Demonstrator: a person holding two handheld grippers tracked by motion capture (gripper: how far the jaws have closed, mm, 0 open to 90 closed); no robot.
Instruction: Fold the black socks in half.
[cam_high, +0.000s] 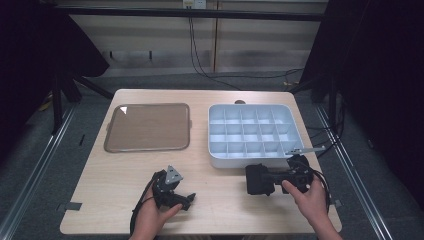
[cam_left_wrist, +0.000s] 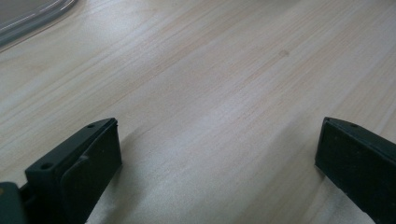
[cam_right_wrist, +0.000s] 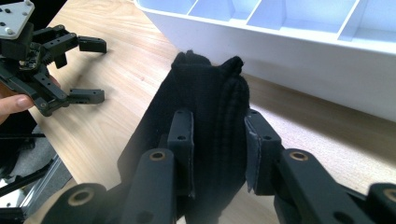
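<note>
At the near edge of the table, left of its middle, the left gripper rests low over the bare wood in the person's left hand. Its jaws stand wide apart with nothing between them, and the left gripper view shows only wood grain in the gap. A grey three-cornered plate sits on top of it.

Toward the near right corner, the right hand holds the right gripper, which points leftward along the table's near edge. Its jaws are clamped on a black folded cloth; in the right gripper view the pads press on both sides of the dark ribbed fabric, which bulges up above them. The cloth hangs at the gripper's tip, just in front of the near wall of the white tray, not touching it as far as can be told.

Farther back, on the right half of the table, lies the white divided tray, its small compartments in rows. On the left half, well apart from it, lies a flat brown tray with a raised rim. Both reach toward the far edge.
</note>
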